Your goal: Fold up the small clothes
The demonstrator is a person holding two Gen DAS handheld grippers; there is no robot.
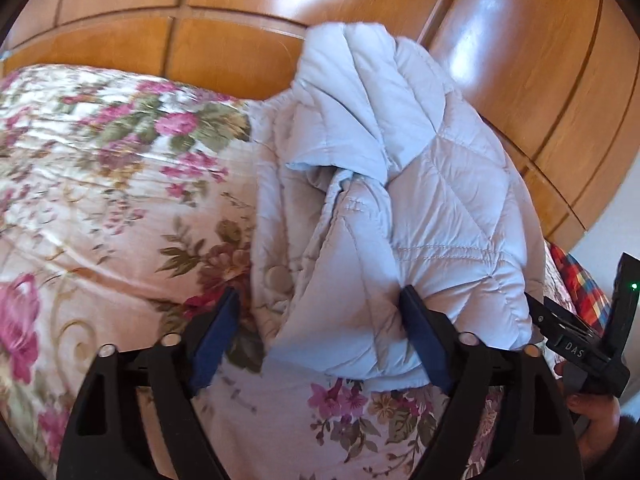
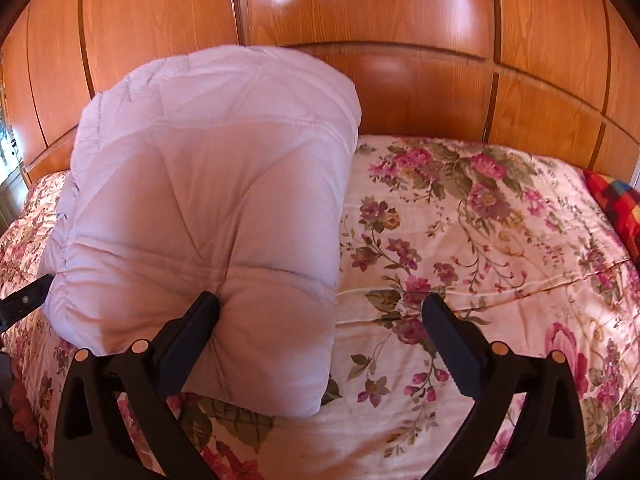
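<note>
A pale quilted padded garment (image 1: pixel 400 184) lies bunched on the floral bedspread (image 1: pixel 100 200). My left gripper (image 1: pixel 320 312) is open, its fingers wide apart around the garment's near edge; the right finger (image 1: pixel 424 336) presses against the fabric. In the right wrist view the garment (image 2: pixel 208 200) is a puffy folded bundle on the left. My right gripper (image 2: pixel 320 320) is open; its left finger (image 2: pixel 192 328) touches the bundle's near edge and the right finger (image 2: pixel 452 344) stands over the bedspread (image 2: pixel 480 240). The right gripper body (image 1: pixel 580 344) shows at the left view's right edge.
A glossy wooden headboard and wardrobe panels (image 2: pixel 360 20) rise behind the bed. A multicoloured checked cloth (image 2: pixel 616 204) lies at the bed's right edge, also in the left wrist view (image 1: pixel 580 288). The person's hand (image 1: pixel 592 412) holds the right gripper.
</note>
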